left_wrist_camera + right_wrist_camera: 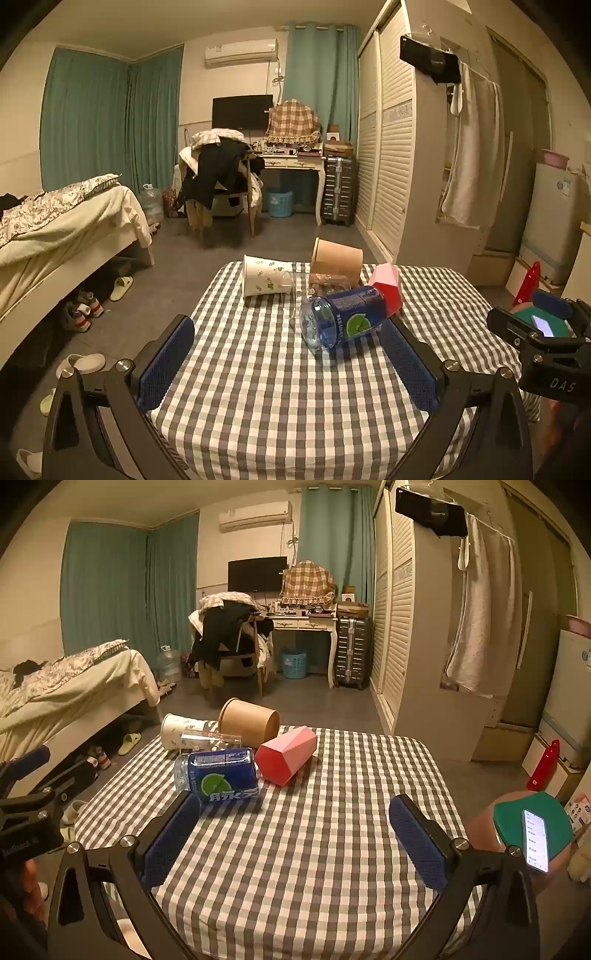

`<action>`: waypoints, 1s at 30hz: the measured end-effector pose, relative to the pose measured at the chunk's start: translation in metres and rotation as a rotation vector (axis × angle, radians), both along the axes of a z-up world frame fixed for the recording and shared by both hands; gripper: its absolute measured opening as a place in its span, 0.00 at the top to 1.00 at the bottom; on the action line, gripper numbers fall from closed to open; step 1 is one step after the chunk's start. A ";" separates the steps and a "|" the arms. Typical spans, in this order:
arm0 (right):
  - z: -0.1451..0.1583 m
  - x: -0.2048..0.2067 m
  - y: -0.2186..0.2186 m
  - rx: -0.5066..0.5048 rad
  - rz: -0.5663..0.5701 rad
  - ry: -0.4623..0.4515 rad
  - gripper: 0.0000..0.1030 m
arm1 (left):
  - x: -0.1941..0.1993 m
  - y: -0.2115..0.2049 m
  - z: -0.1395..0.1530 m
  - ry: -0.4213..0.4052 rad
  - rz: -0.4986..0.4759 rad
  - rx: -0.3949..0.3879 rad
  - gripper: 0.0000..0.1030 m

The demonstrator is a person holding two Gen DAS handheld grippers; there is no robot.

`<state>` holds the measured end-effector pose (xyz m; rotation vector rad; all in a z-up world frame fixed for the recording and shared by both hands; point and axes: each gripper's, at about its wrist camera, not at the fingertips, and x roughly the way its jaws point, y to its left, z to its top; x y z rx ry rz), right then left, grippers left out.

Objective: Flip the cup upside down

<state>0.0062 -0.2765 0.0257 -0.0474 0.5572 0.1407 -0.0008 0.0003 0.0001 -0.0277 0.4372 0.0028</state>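
We've got both claws, left (288,363) and right (293,840), spread wide and empty over the checkered counter (332,849). The white leaf-print cup (264,280) lies sideways at the far edge, beside the brown cup (337,260).

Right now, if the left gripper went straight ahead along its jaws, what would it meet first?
Probably the blue-labelled bottle lying on its side on the checked tablecloth; the left gripper is open and empty. Depth is uncertain.

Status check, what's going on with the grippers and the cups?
Left gripper and right gripper open, empty, short of the items. Pink cup, paper cup, brown cup all on their sides. Bottle lies nearest left.
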 end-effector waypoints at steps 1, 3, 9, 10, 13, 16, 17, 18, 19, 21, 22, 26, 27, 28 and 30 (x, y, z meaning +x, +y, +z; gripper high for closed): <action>0.001 0.001 0.000 0.002 0.000 0.000 0.00 | 0.000 0.000 0.000 0.001 0.002 -0.004 0.00; 0.002 -0.001 0.001 0.004 -0.003 -0.014 0.00 | 0.000 0.000 0.000 0.002 0.005 -0.004 0.00; 0.001 -0.002 0.000 0.007 -0.004 -0.017 0.00 | 0.004 -0.001 0.000 0.010 0.009 -0.001 0.00; 0.001 -0.002 0.000 0.007 -0.003 -0.016 0.00 | 0.005 -0.002 0.000 0.010 0.009 0.000 0.00; 0.000 -0.002 0.000 0.008 -0.003 -0.016 0.00 | 0.005 -0.004 0.000 0.010 0.009 0.004 0.00; 0.002 -0.002 0.000 0.010 0.001 -0.013 0.00 | 0.001 0.003 0.002 0.008 0.011 -0.005 0.00; 0.002 -0.002 0.000 0.011 0.001 -0.013 0.00 | 0.001 0.004 0.003 0.008 0.012 -0.005 0.00; 0.000 -0.001 0.000 0.010 0.002 -0.012 0.00 | 0.000 0.005 0.003 0.008 0.013 -0.005 0.00; 0.000 -0.001 0.001 0.010 0.003 -0.011 0.00 | 0.000 0.005 0.003 0.008 0.013 -0.006 0.00; 0.002 0.000 0.005 0.005 -0.002 -0.010 0.00 | 0.000 0.006 0.003 0.009 0.012 -0.007 0.00; 0.002 0.000 0.005 0.006 -0.001 -0.010 0.00 | 0.001 0.009 0.005 0.010 0.018 -0.009 0.00; 0.003 0.000 0.005 0.007 0.000 -0.009 0.00 | 0.001 0.009 0.004 0.011 0.018 -0.010 0.00; 0.003 0.000 0.005 0.006 -0.001 -0.009 0.00 | 0.001 0.009 0.004 0.011 0.019 -0.010 0.00; 0.003 0.000 0.005 0.006 -0.002 -0.008 0.00 | 0.001 0.009 0.004 0.011 0.017 -0.010 0.00; 0.002 0.000 0.006 0.004 -0.003 -0.008 0.00 | 0.001 0.009 0.004 0.011 0.019 -0.009 0.00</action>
